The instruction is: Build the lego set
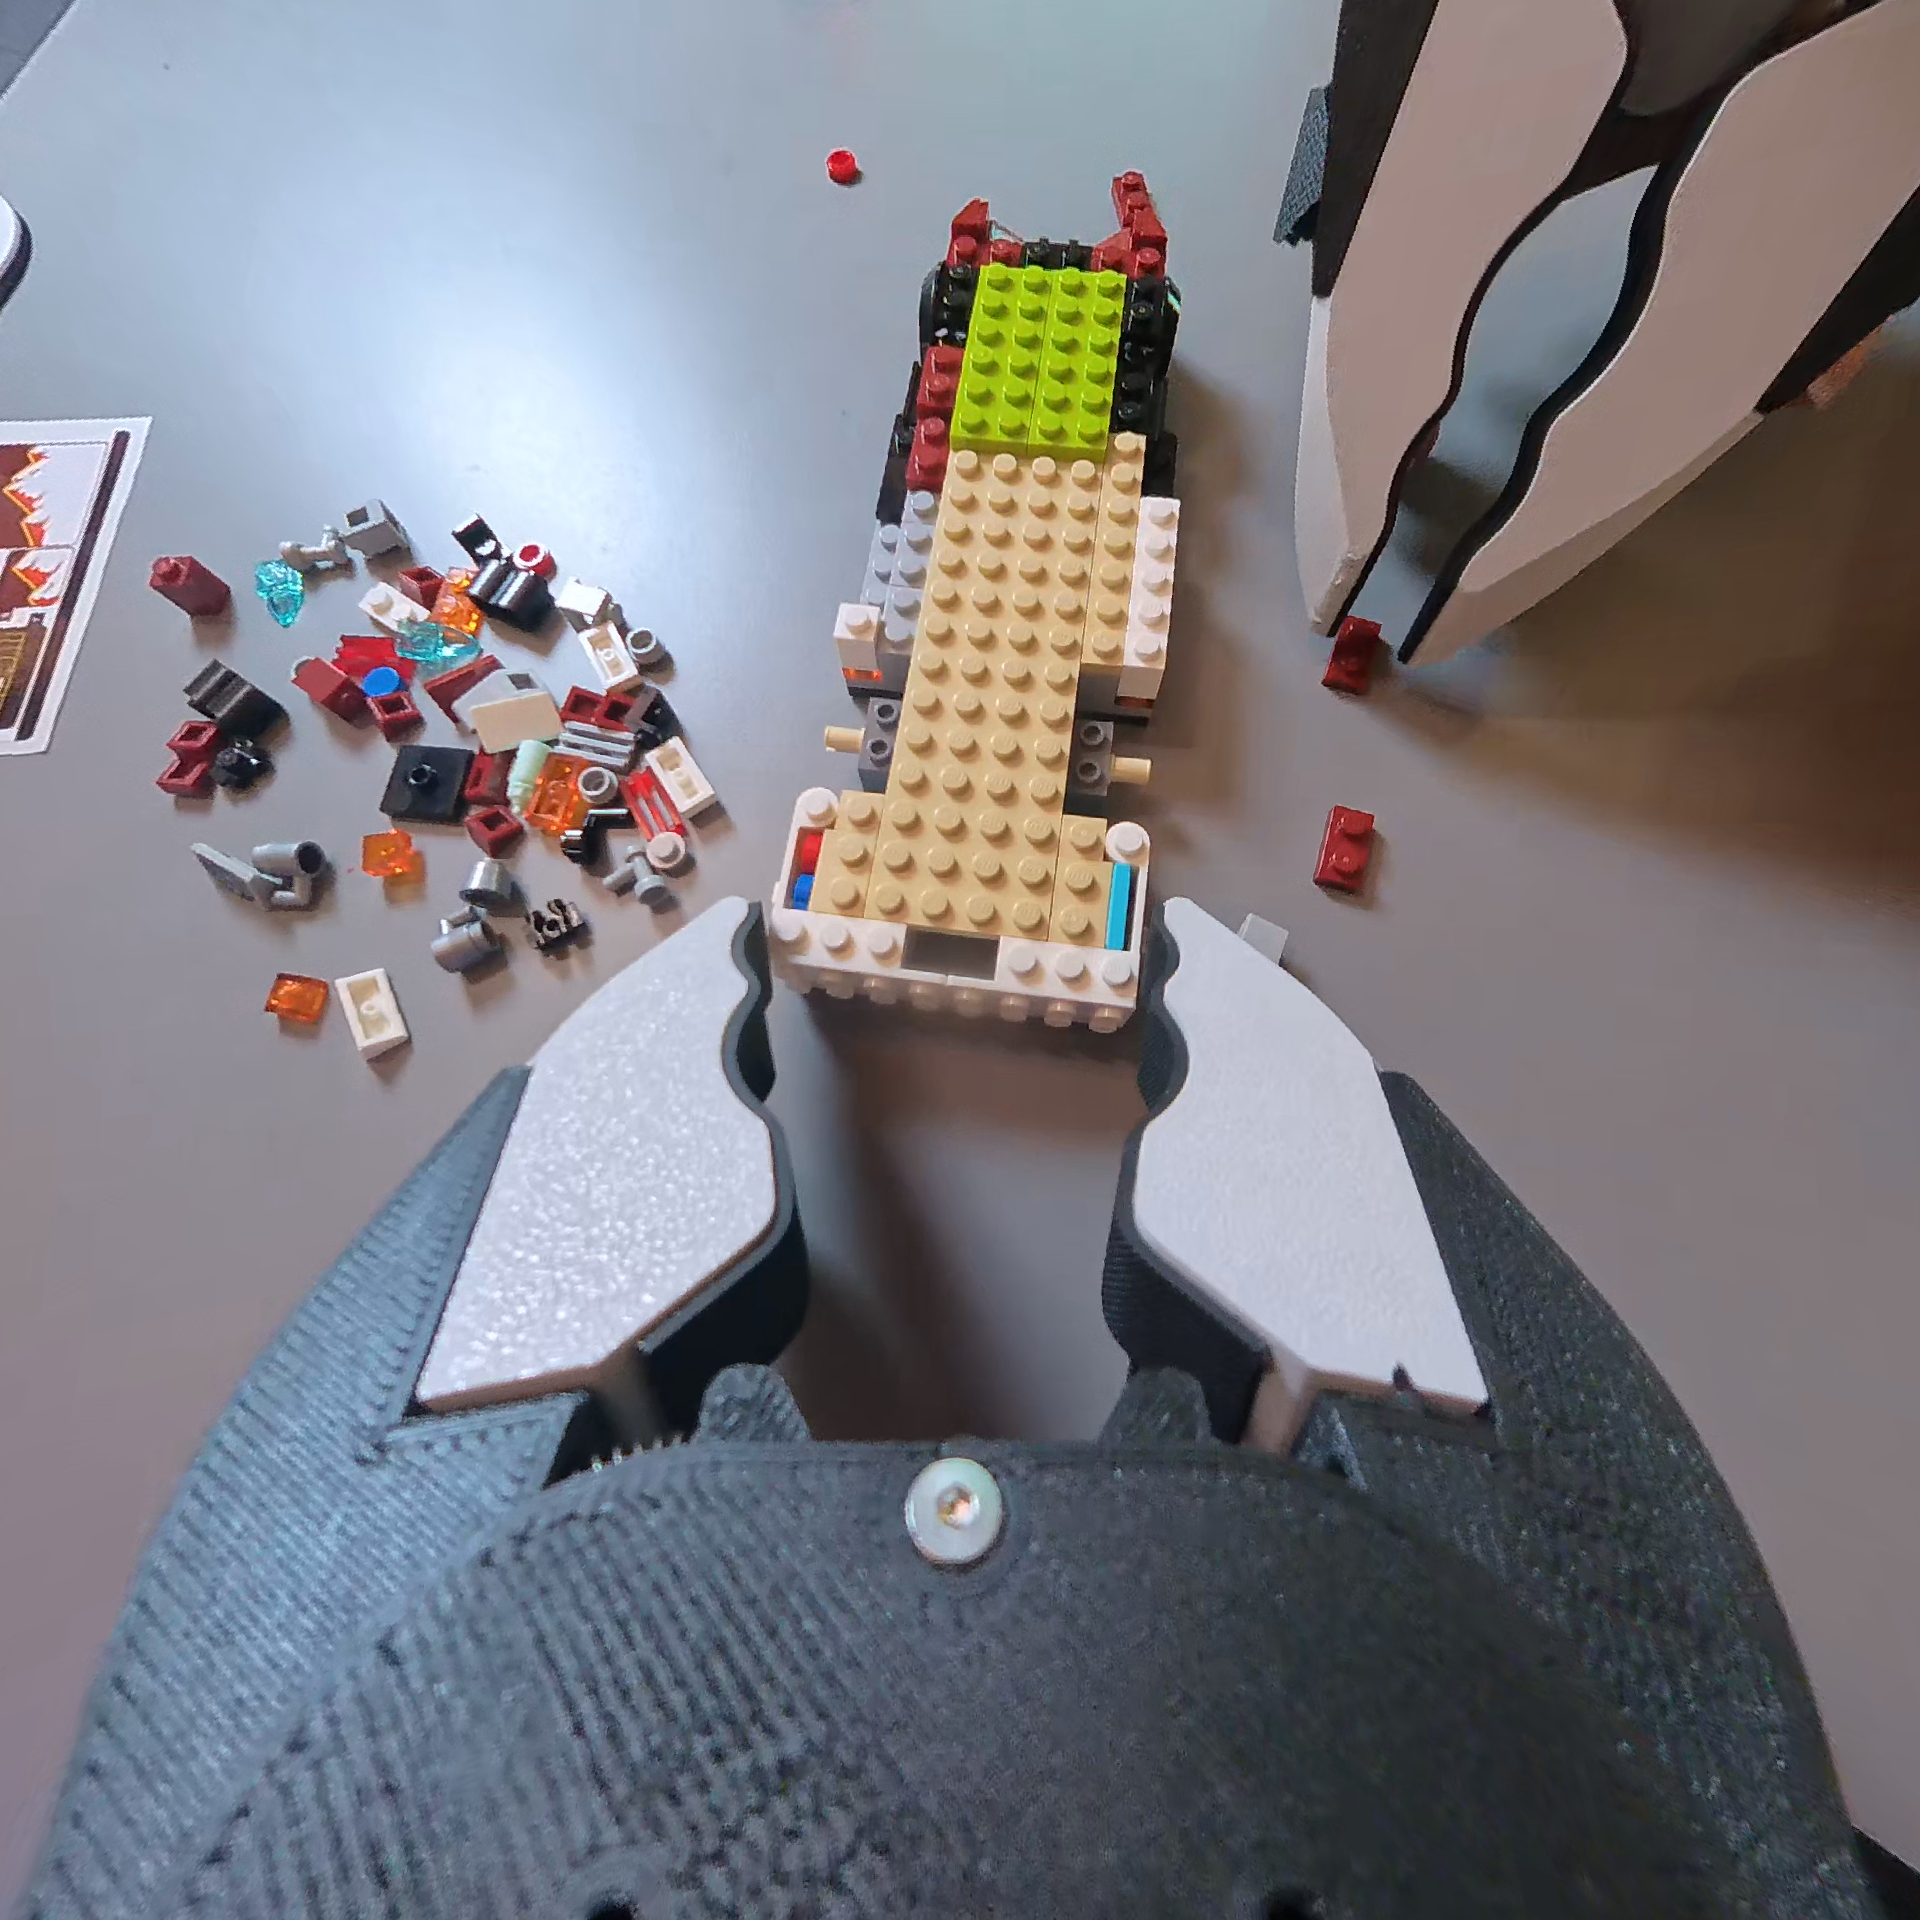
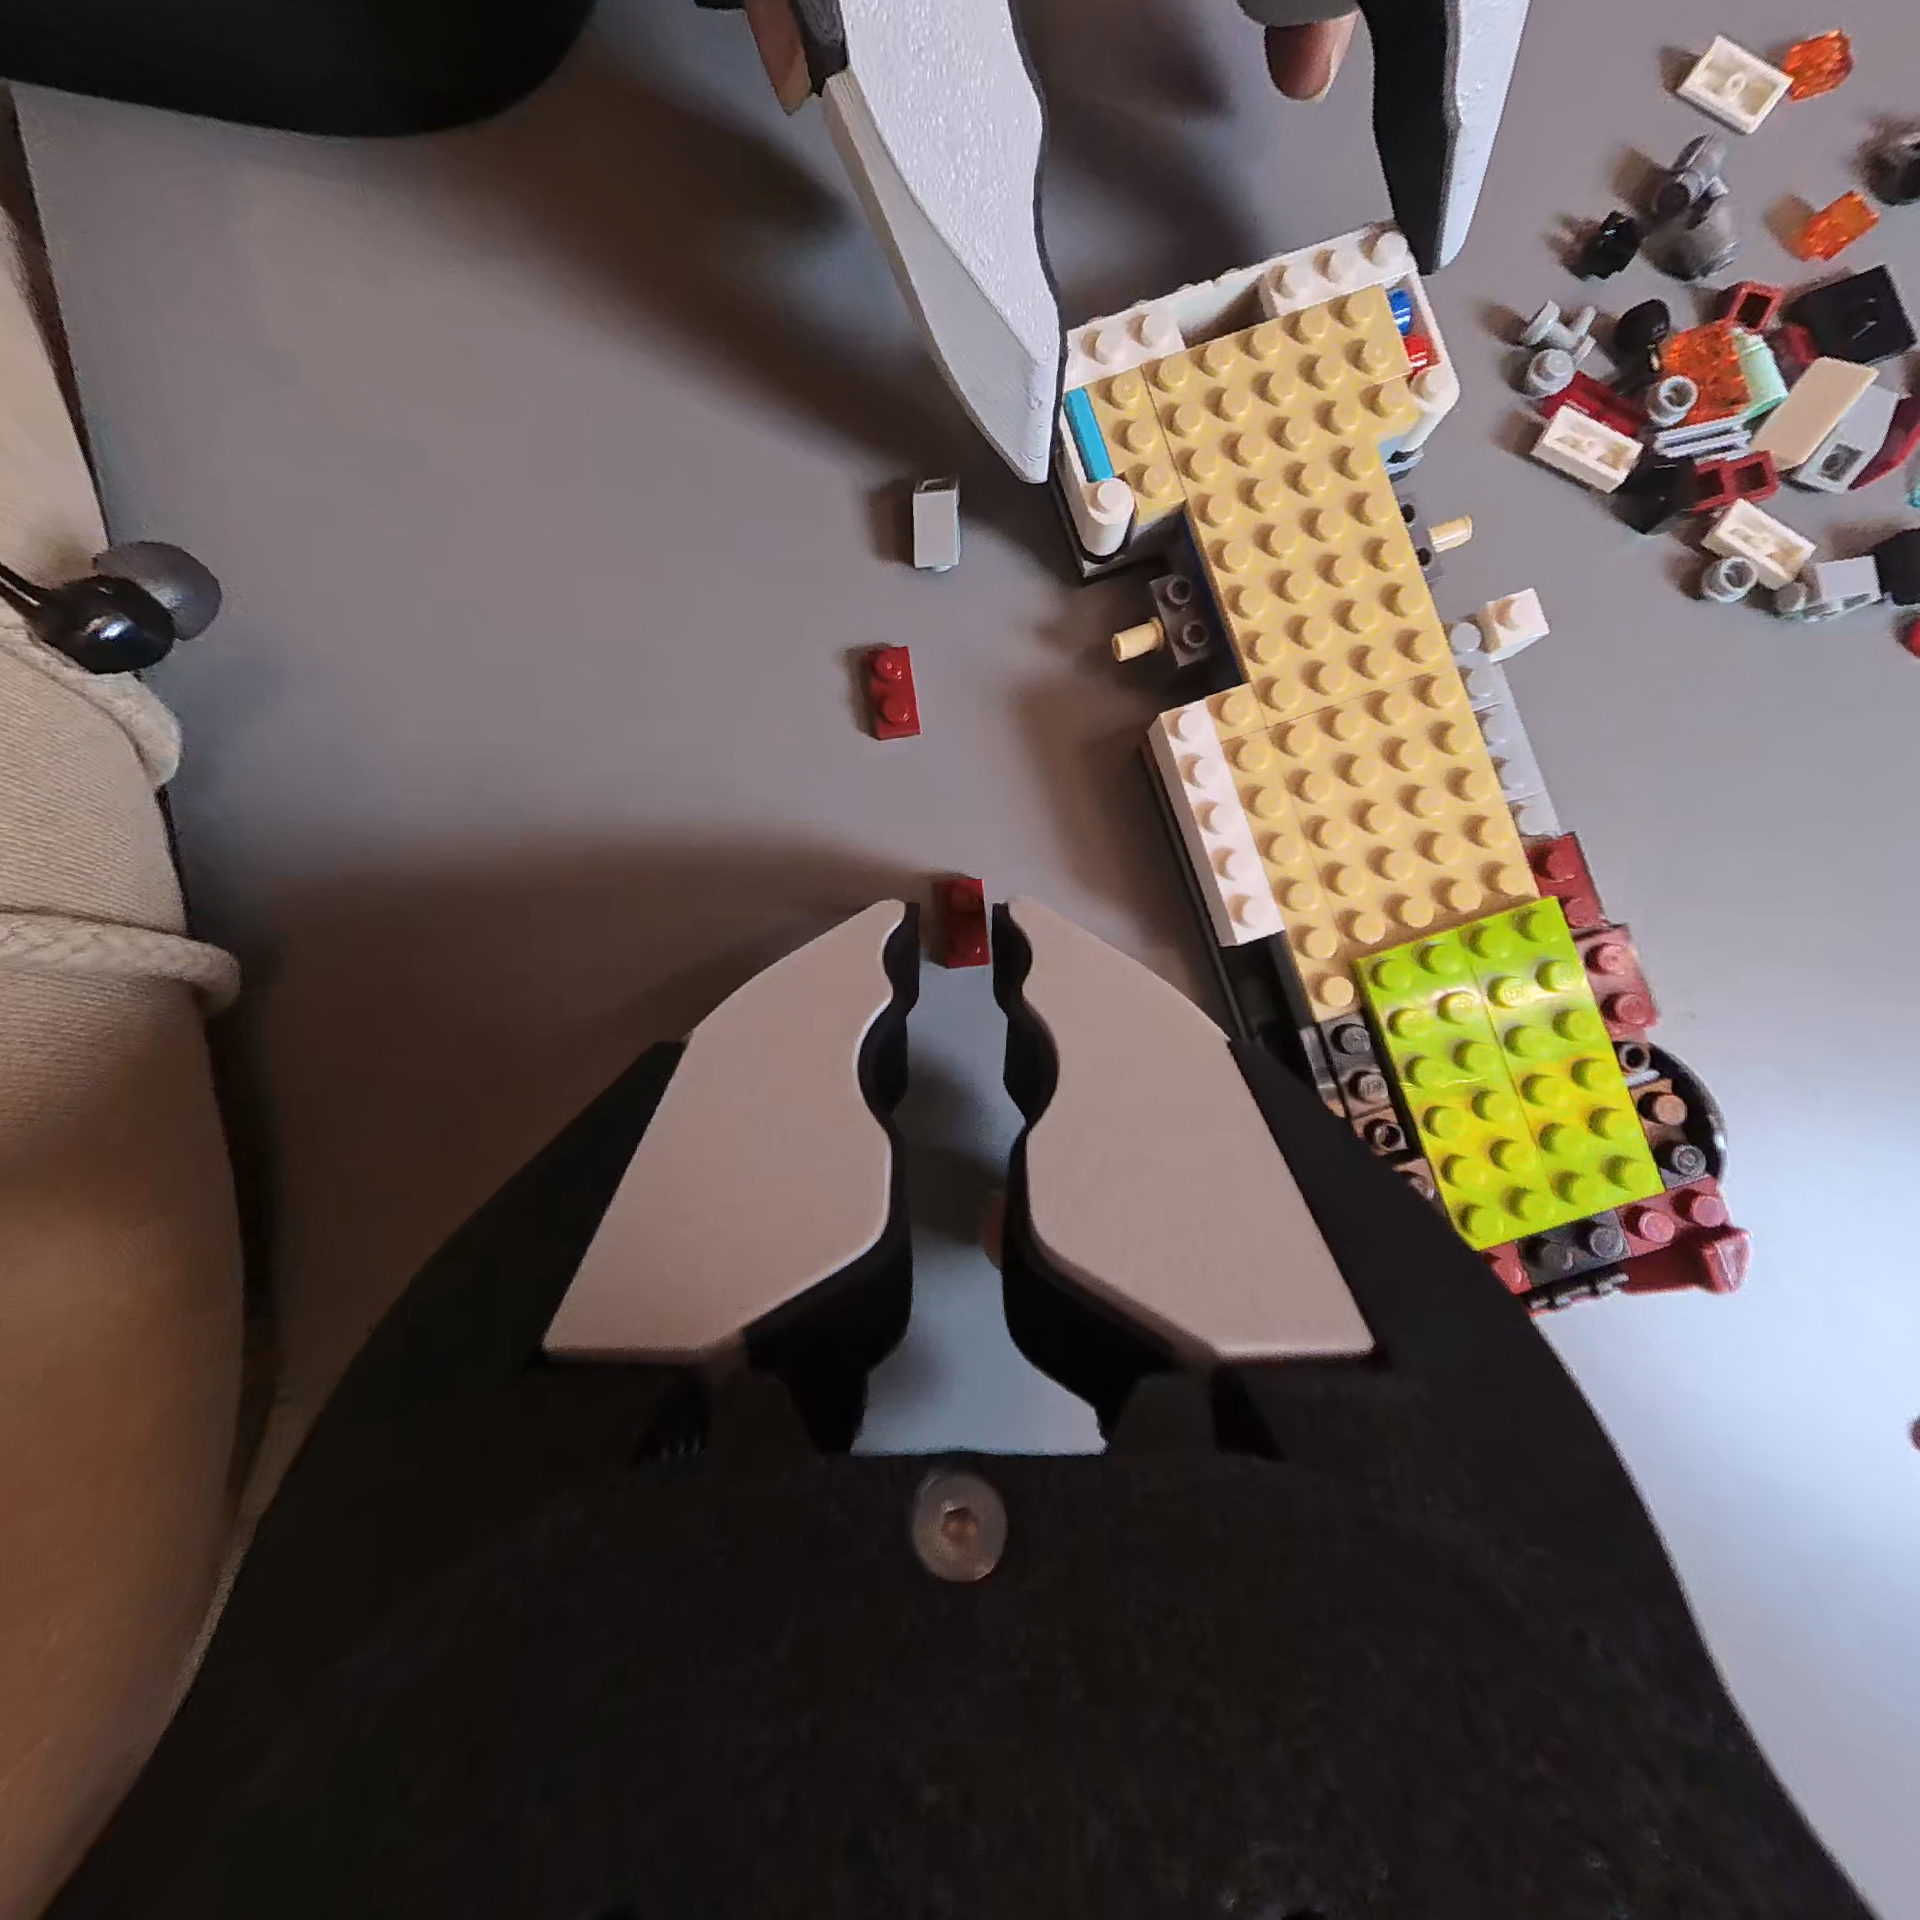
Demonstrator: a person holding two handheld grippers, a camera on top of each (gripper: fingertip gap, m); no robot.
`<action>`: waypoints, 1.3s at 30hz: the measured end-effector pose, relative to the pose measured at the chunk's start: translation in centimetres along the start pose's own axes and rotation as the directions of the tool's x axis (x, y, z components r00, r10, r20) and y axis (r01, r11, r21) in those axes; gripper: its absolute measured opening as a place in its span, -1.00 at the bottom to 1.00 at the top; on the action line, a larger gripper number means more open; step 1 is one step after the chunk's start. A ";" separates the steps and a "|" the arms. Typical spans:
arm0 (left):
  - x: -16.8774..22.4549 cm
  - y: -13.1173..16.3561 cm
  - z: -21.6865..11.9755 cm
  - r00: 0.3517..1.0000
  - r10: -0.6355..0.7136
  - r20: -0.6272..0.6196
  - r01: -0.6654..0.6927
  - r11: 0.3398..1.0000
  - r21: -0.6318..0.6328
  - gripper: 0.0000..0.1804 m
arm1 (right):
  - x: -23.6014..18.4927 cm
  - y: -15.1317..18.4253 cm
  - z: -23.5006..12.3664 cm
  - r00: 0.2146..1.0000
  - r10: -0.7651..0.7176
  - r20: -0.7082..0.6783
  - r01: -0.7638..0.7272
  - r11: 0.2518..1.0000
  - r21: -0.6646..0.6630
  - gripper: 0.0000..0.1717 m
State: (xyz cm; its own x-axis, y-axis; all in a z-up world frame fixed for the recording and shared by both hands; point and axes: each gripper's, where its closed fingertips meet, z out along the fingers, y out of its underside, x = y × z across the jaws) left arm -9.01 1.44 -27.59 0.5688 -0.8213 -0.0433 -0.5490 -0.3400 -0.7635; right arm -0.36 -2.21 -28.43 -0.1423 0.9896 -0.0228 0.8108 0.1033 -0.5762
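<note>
Between the left gripper's wide-spread fingers sits the white end of the brick model, pads pressing both sides; the right gripper, nearly closed, straddles a dark red plate with slight gaps; loose pieces left

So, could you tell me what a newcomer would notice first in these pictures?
Probably the long brick model in the middle of the grey table, tan on top with a lime green patch at its far end. The left gripper straddles its white near end, and a heap of small loose bricks lies to its left. The right gripper brackets a small dark red brick.
</note>
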 end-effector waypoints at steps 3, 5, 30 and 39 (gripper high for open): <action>0.0 0.0 0.0 1.000 0.003 0.001 -0.003 1.000 0.000 -0.23 | -0.1 0.1 0.2 1.000 -0.005 0.000 0.005 1.000 -0.022 -0.85; 0.0 0.0 0.0 1.000 0.003 0.000 -0.003 1.000 0.000 -0.23 | -0.1 0.2 0.3 1.000 -0.013 -0.001 0.013 0.999 -0.041 -0.85; -0.1 -0.1 0.1 1.000 0.002 -0.024 -0.002 1.000 0.025 -0.23 | 0.9 0.4 -0.6 0.998 -0.037 0.059 0.039 0.999 -0.021 -0.91; -0.2 -0.2 0.0 0.999 0.011 -0.034 -0.010 0.999 0.047 -0.23 | 7.3 0.0 -7.5 0.996 -0.090 -0.023 0.091 0.994 0.062 -0.91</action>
State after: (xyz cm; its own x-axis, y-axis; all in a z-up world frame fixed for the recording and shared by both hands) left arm -8.98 1.65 -27.48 0.5417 -0.8401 -0.0300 -0.5251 -0.3103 -0.7925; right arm 2.81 5.79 -22.48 -0.2014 0.9783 0.0479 0.7576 0.1866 -0.6254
